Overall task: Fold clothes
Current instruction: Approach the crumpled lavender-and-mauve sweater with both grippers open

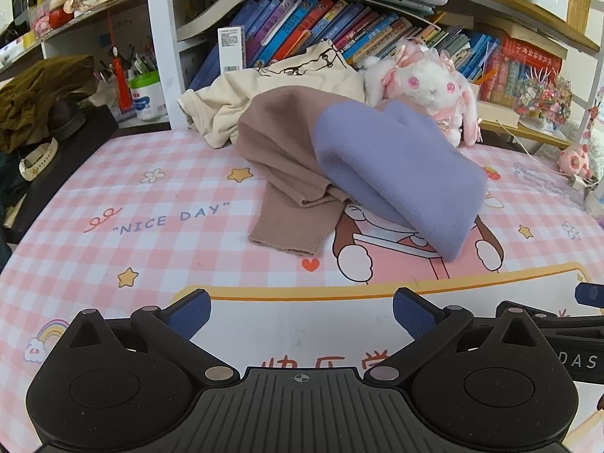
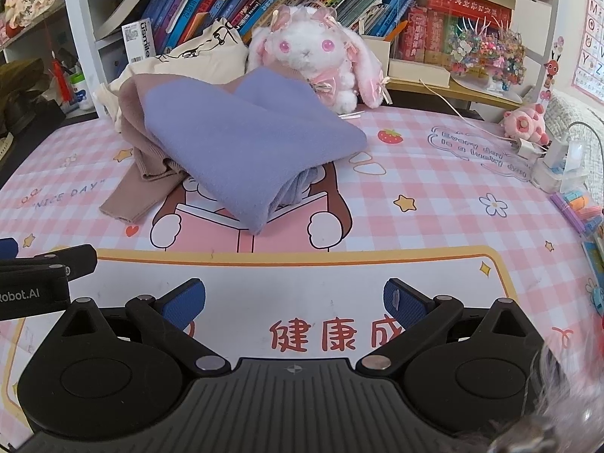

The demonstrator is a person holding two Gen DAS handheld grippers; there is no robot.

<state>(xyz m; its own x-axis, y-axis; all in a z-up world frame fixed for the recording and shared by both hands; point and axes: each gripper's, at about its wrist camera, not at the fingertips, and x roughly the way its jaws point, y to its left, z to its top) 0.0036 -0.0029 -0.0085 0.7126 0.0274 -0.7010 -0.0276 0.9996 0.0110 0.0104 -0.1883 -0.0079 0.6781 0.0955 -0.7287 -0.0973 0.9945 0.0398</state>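
Observation:
A folded purple garment (image 1: 400, 173) lies on the pink checked desk mat (image 1: 151, 196), resting partly on a crumpled tan-pink knit garment (image 1: 287, 166). A cream garment (image 1: 271, 90) is heaped behind them. In the right wrist view the purple garment (image 2: 241, 147), the tan one (image 2: 139, 185) and the cream one (image 2: 200, 56) show too. My left gripper (image 1: 302, 311) is open and empty, low over the mat in front of the clothes. My right gripper (image 2: 294, 302) is open and empty beside it.
A white plush rabbit (image 2: 313, 53) sits behind the clothes against a bookshelf (image 1: 339, 26). A pink toy (image 2: 526, 124), a charger and boxes (image 2: 558, 166) crowd the right edge. Olive cloth and a watch (image 1: 37, 158) lie on a dark box at left.

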